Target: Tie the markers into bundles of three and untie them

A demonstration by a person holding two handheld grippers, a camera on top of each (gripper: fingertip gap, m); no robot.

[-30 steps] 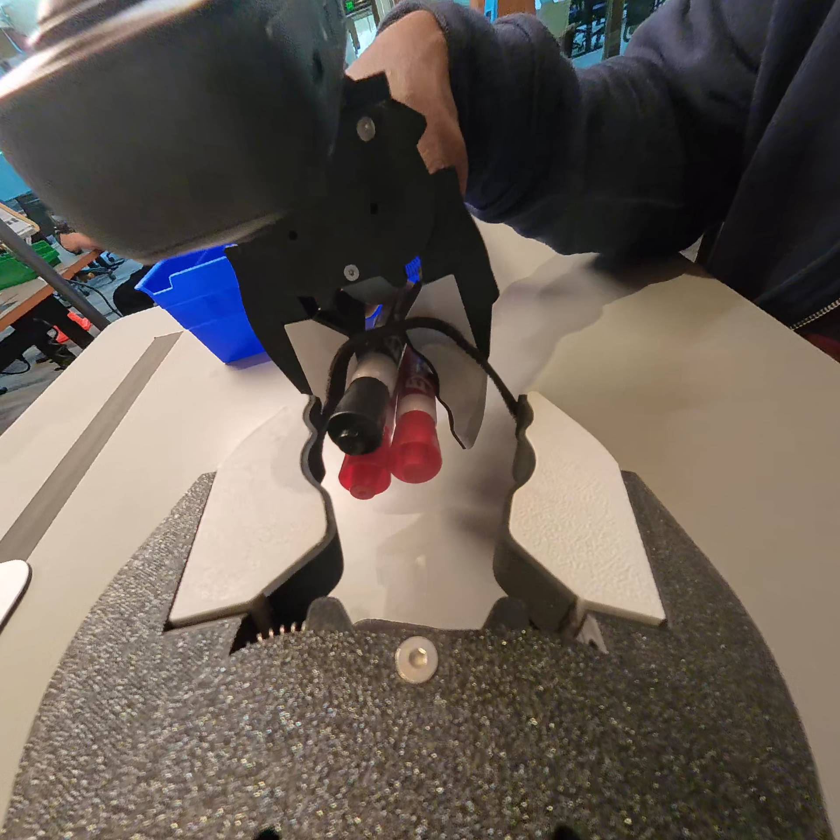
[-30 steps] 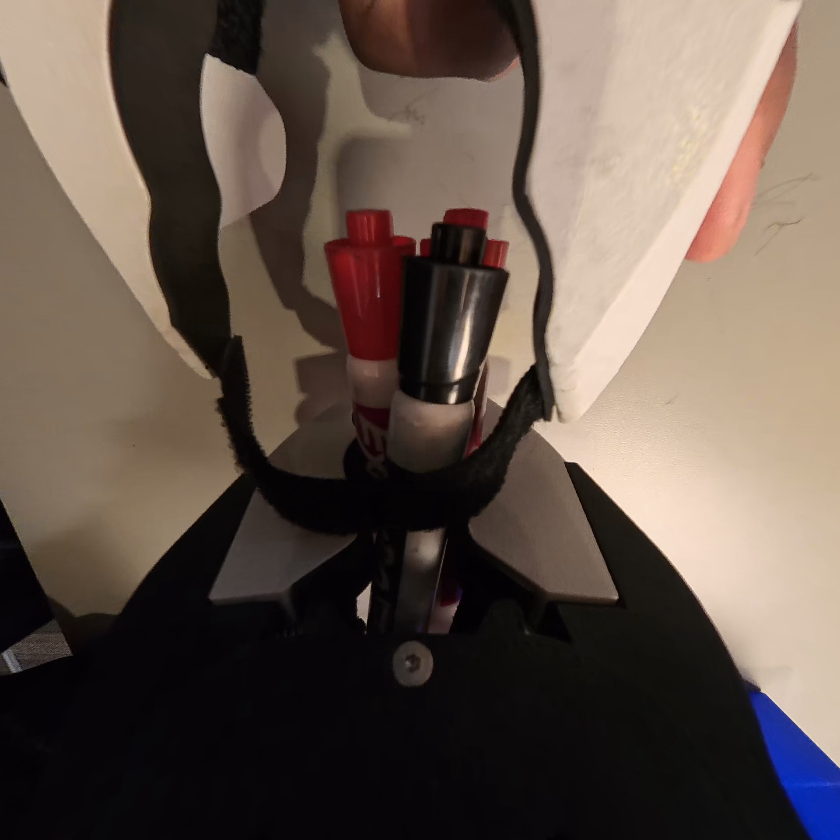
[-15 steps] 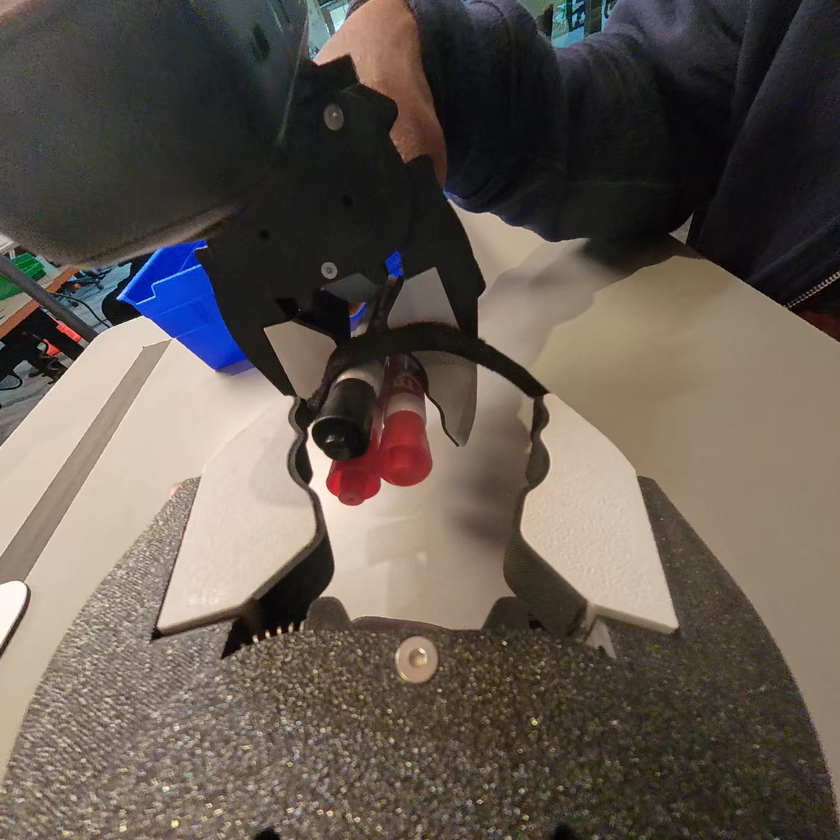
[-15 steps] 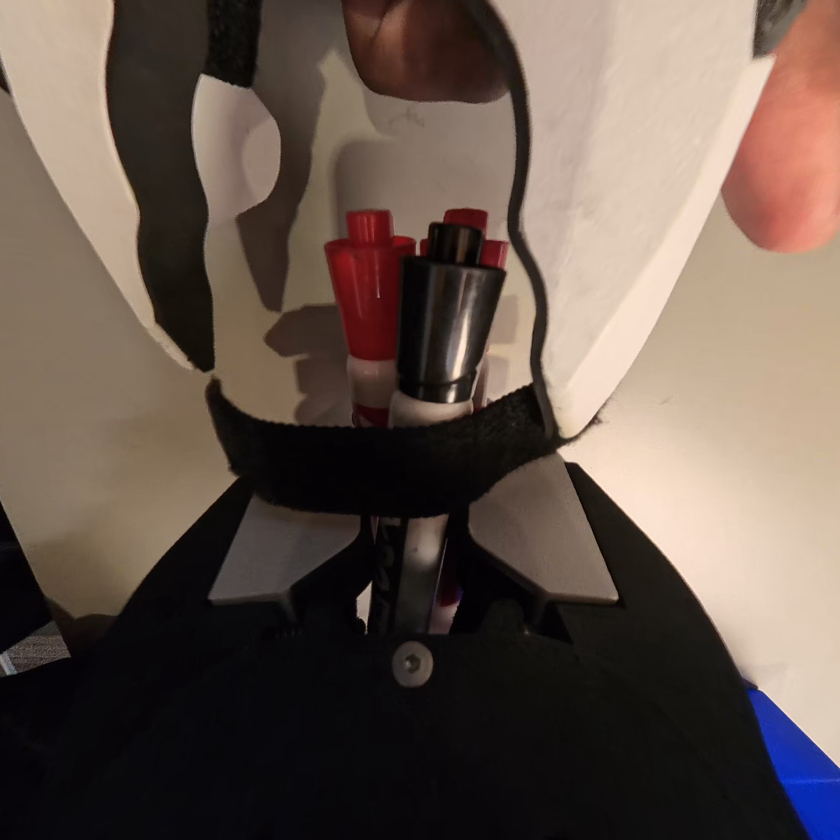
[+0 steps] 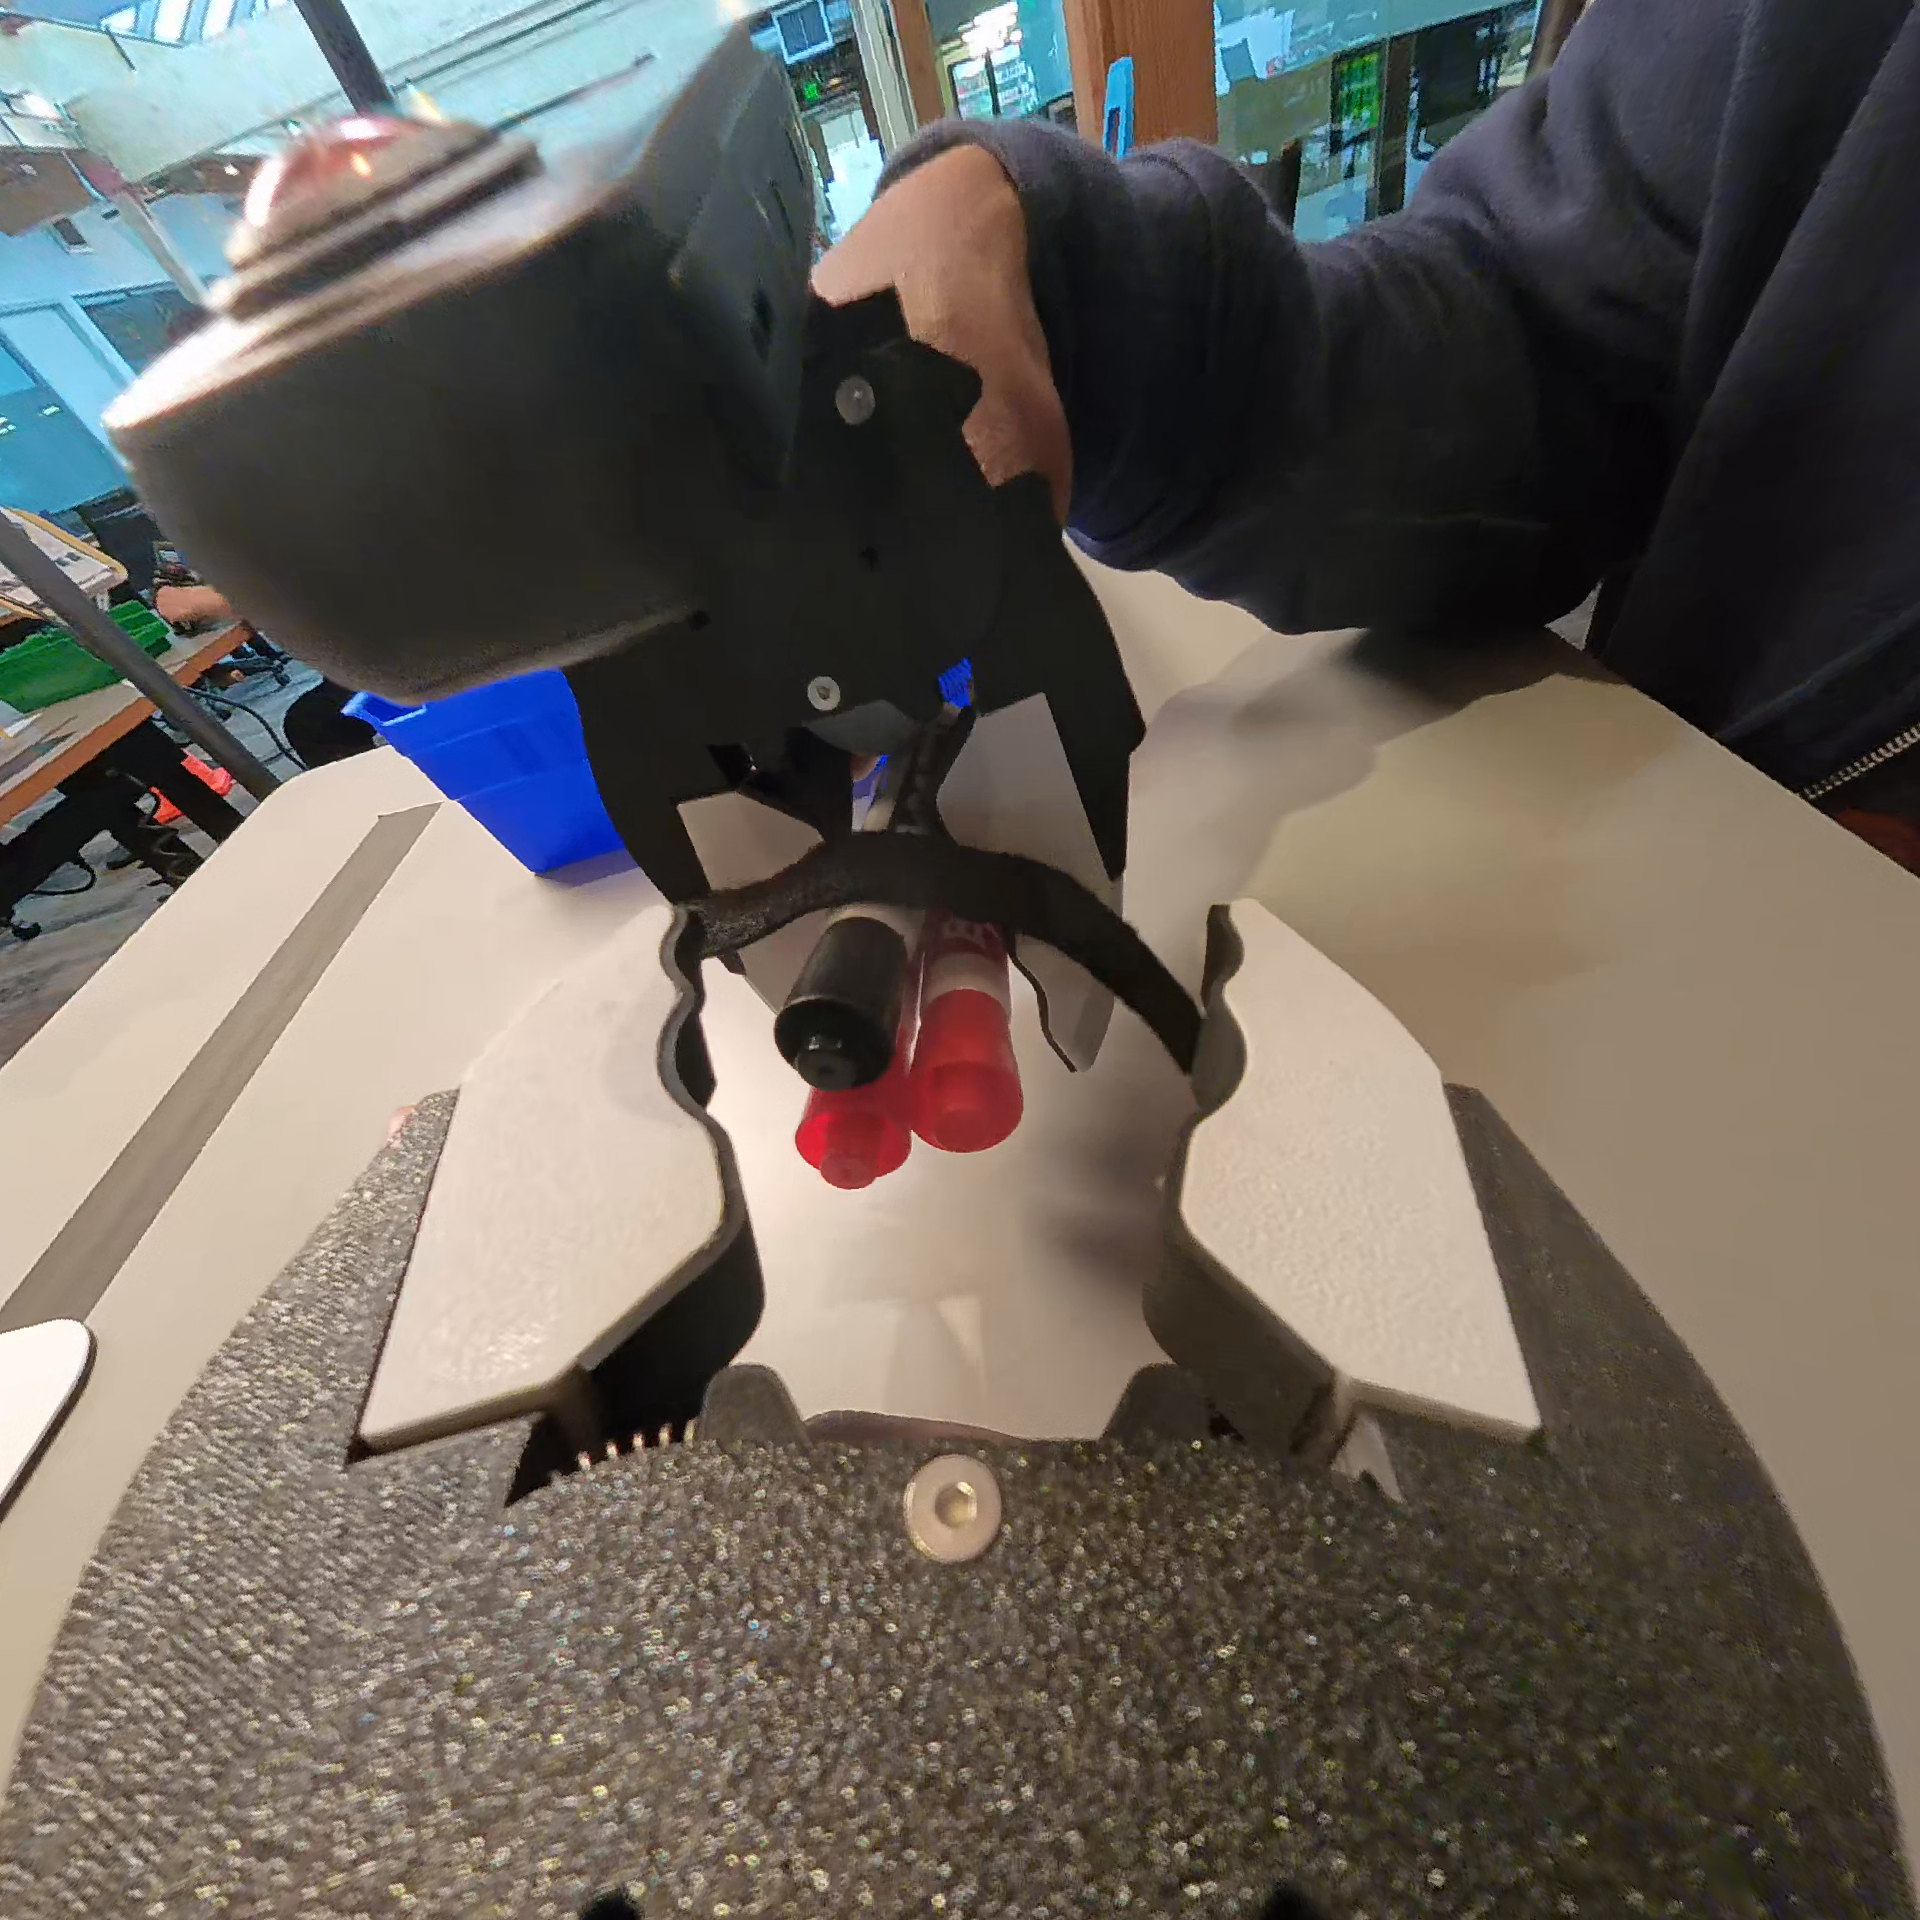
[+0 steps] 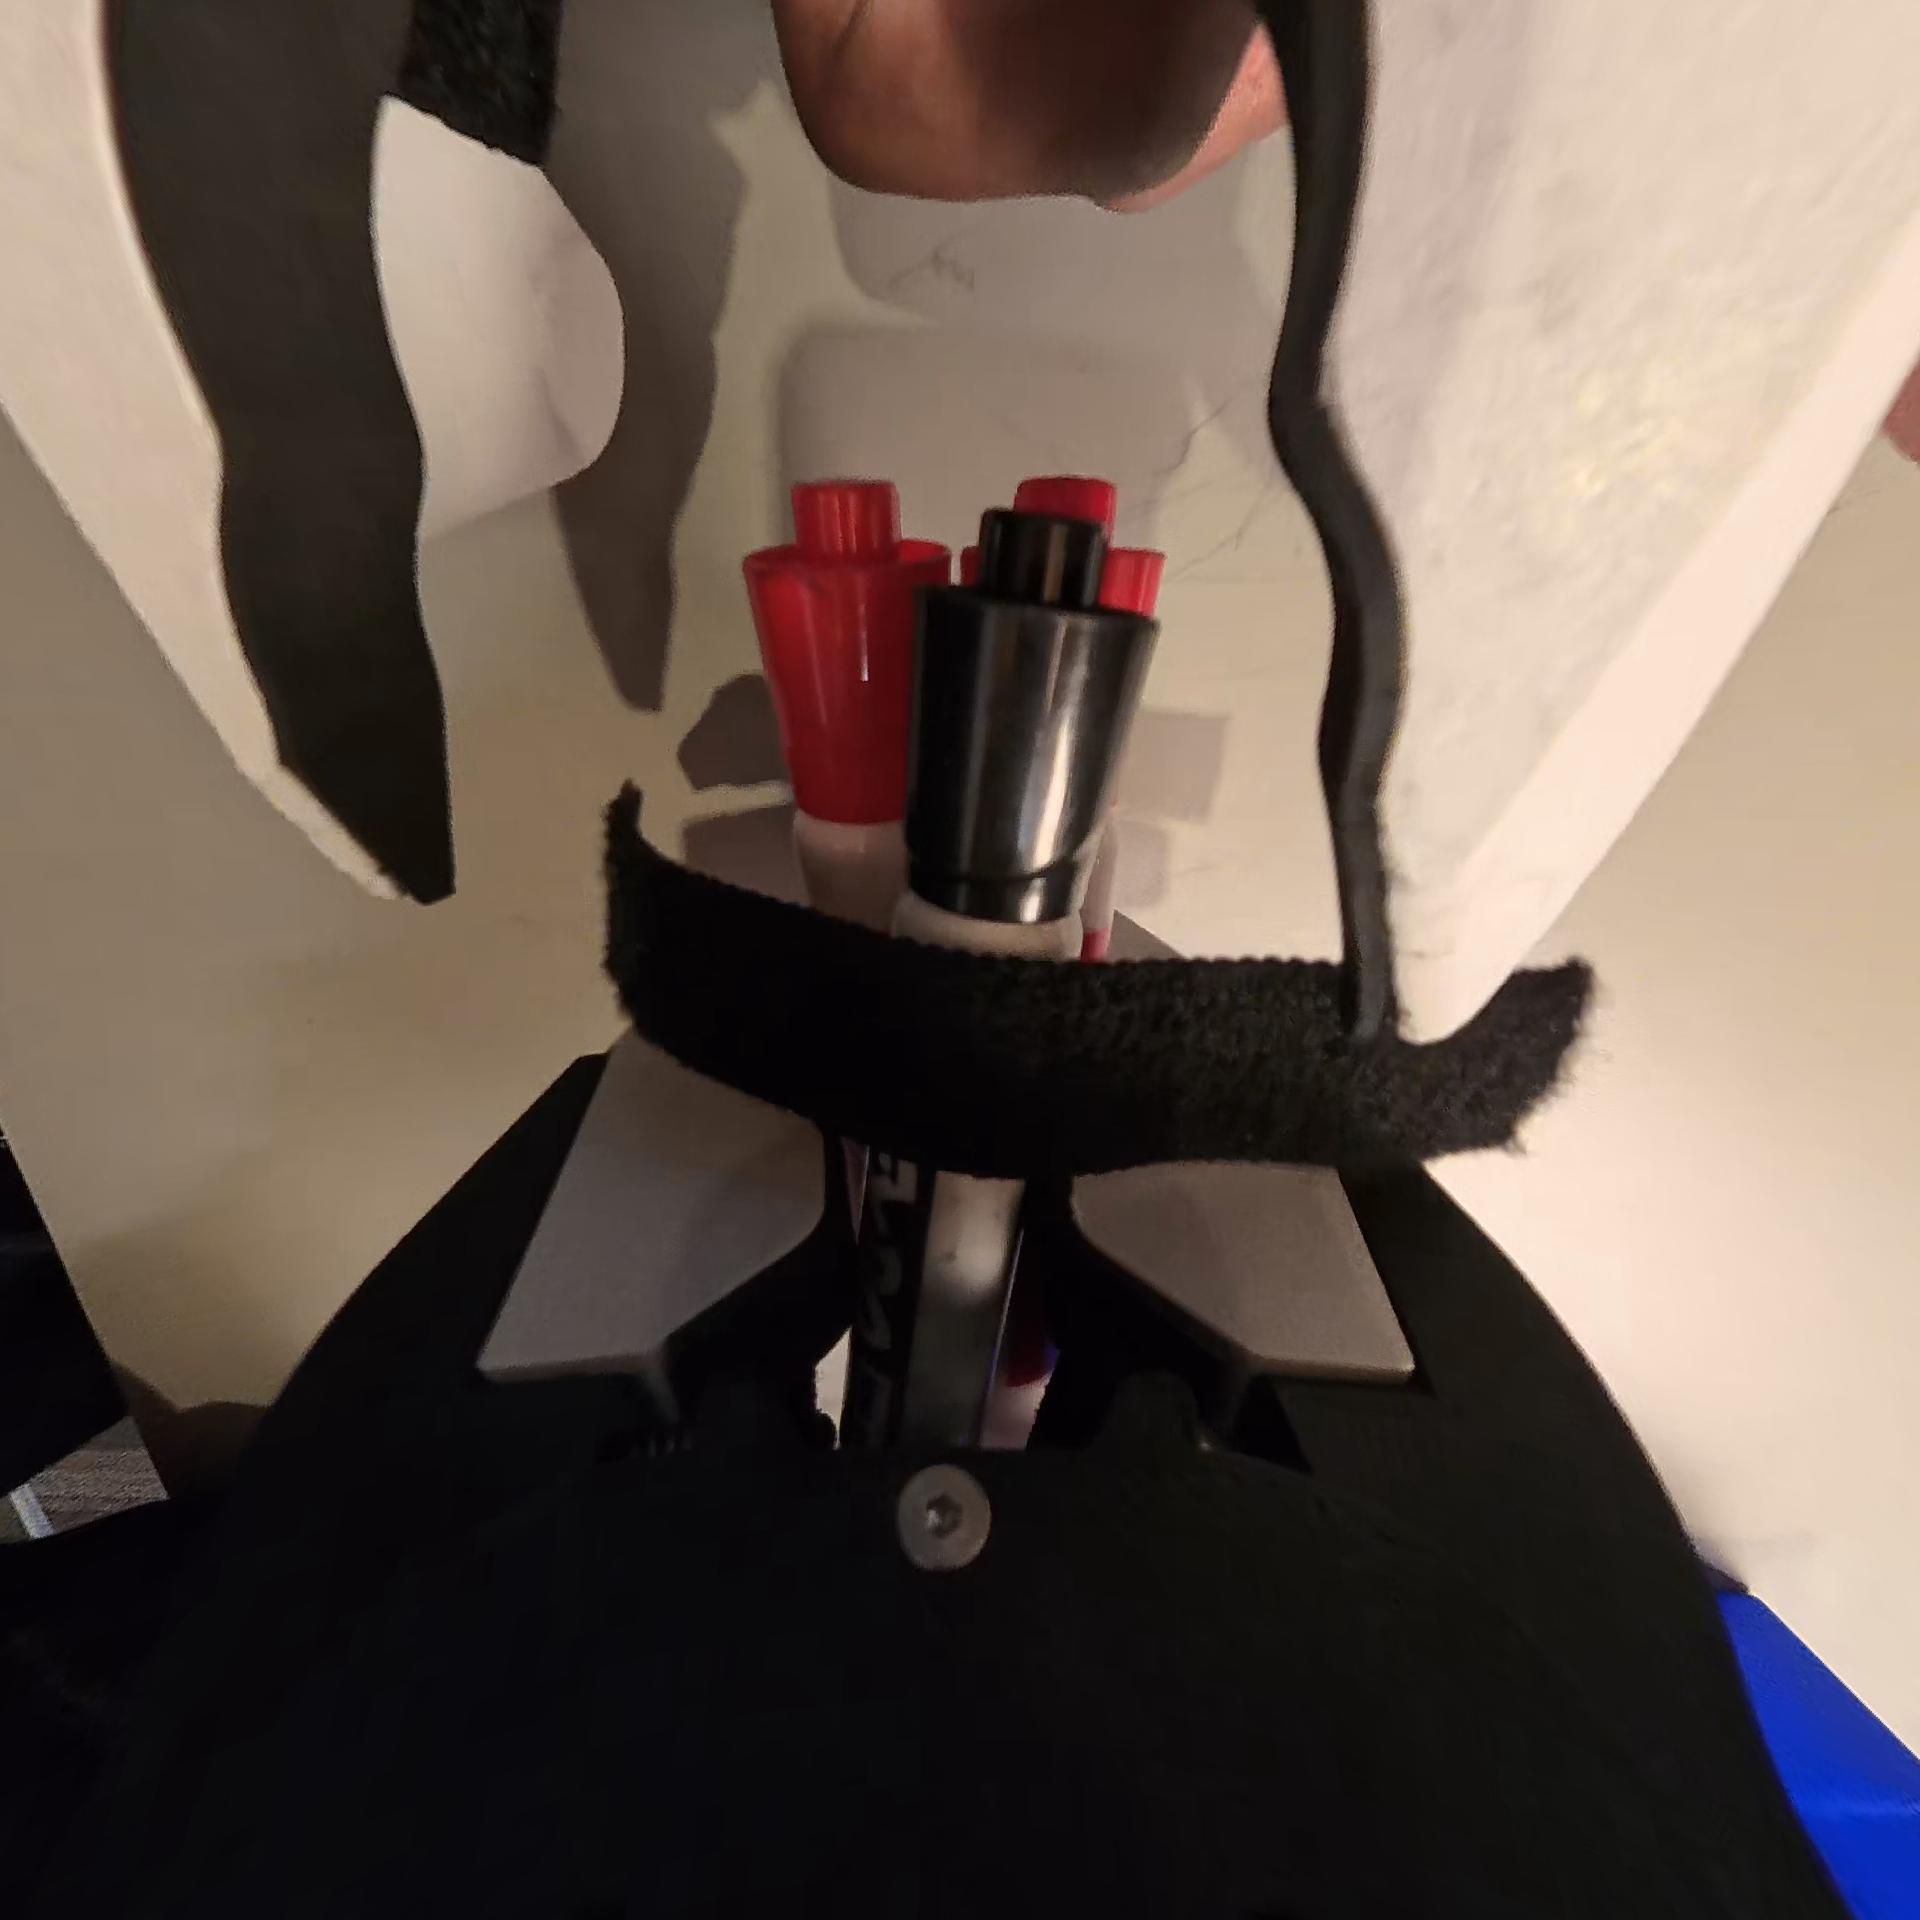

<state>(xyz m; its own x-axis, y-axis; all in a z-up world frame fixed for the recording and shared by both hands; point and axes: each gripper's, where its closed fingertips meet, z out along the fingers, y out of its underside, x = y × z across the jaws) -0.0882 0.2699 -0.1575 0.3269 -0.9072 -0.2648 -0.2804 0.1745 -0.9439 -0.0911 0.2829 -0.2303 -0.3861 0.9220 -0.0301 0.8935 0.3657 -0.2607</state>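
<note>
My right gripper (image 6: 935, 1226) is shut on three markers (image 6: 997, 748), one black-capped and two red-capped, with the caps pointing at my left gripper. They also show in the left wrist view (image 5: 894, 1049). A black hook-and-loop strap (image 6: 1039, 1039) lies across the markers just below the caps. My left gripper (image 5: 951, 997) is open, with a white finger on each side of the caps. One finger's tip (image 6: 1361, 977) catches the strap near its end. The strap's other end (image 6: 623, 842) hangs free, apart from the other finger (image 6: 343, 727).
A blue bin (image 5: 499, 769) stands on the white table (image 5: 1558, 935) behind my right gripper. A hand and dark sleeve (image 5: 1299, 364) hold that gripper. A dark stripe (image 5: 208, 1060) runs along the table's left side. A fingertip (image 6: 1039, 104) shows behind my left gripper. Some 7 cm of space lies between my two pairs of fingers.
The strap went from a slack loop hooked on both left fingertips to a flat band across the markers. One end has slipped off a finger and now hangs free.
</note>
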